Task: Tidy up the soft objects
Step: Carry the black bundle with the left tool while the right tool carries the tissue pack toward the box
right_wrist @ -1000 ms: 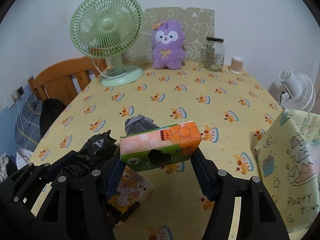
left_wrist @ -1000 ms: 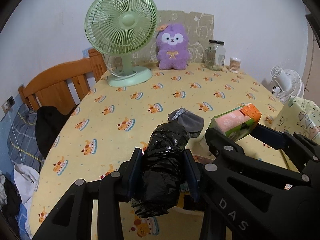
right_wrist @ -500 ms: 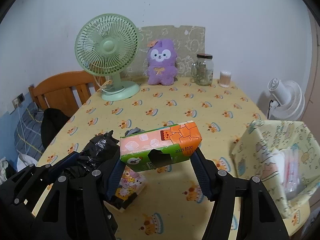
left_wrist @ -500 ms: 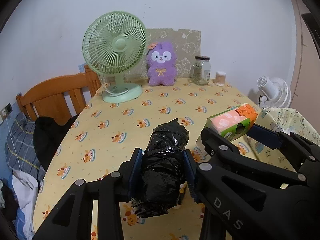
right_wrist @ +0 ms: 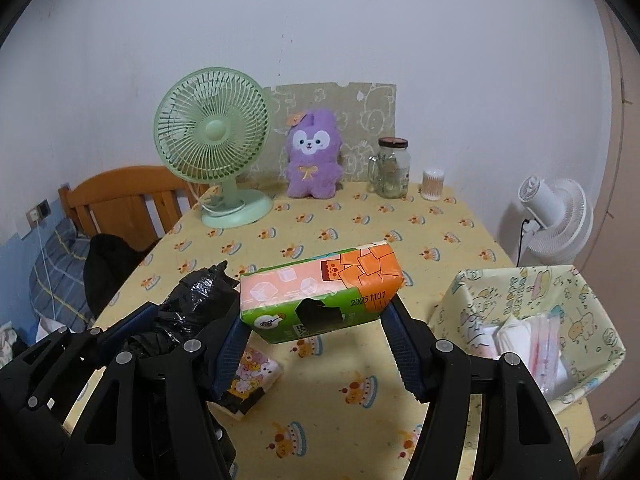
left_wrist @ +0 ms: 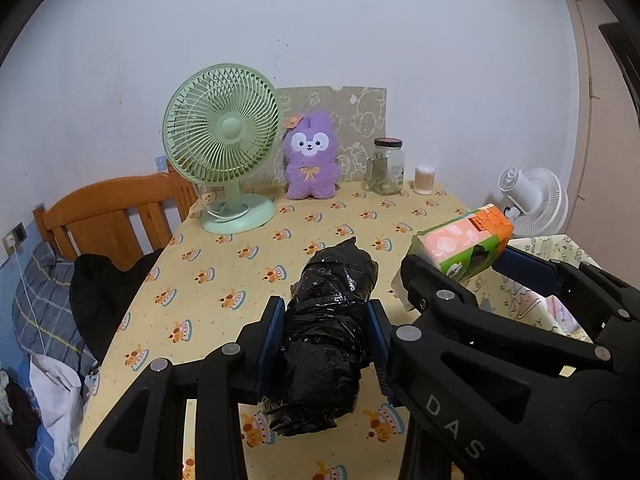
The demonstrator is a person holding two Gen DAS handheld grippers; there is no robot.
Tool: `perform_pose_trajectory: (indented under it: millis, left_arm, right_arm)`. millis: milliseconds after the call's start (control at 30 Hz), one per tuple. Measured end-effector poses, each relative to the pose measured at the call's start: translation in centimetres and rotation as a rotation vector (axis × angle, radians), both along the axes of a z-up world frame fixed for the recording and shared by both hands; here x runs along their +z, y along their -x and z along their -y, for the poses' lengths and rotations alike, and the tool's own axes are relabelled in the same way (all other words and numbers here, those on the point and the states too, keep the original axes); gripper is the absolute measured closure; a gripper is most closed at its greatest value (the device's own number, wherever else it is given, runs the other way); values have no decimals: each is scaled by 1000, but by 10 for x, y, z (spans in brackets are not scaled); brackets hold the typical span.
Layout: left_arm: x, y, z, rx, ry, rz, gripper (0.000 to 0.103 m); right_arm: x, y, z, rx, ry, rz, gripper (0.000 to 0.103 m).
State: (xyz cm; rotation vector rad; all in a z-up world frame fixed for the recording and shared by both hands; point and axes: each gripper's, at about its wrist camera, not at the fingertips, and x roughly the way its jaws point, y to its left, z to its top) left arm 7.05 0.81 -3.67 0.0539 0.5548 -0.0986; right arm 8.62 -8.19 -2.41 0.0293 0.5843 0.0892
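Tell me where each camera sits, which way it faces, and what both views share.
Left wrist: sits on the left tongs, faces down along them across the table; they clamp a black bundle, right tongs beside.
Right wrist: sits on the right tongs, faces the same way; they clamp a tissue pack near the basket.
Shared: green fan, purple plush, jar, both held things.

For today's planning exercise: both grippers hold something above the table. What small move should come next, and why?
Probably carry the right gripper with its tissue pack rightward over the fabric basket: the pack is clamped, the basket stands open and already holds soft packets.
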Motion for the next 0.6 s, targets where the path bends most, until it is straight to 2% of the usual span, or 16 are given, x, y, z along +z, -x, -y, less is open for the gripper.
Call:
perform_pose_trajectory:
  millis: [600]
  left_arm:
    - [22,19,32,-32,6,47,61]
  right_arm:
    - [24,24,32,-36,2,45,35]
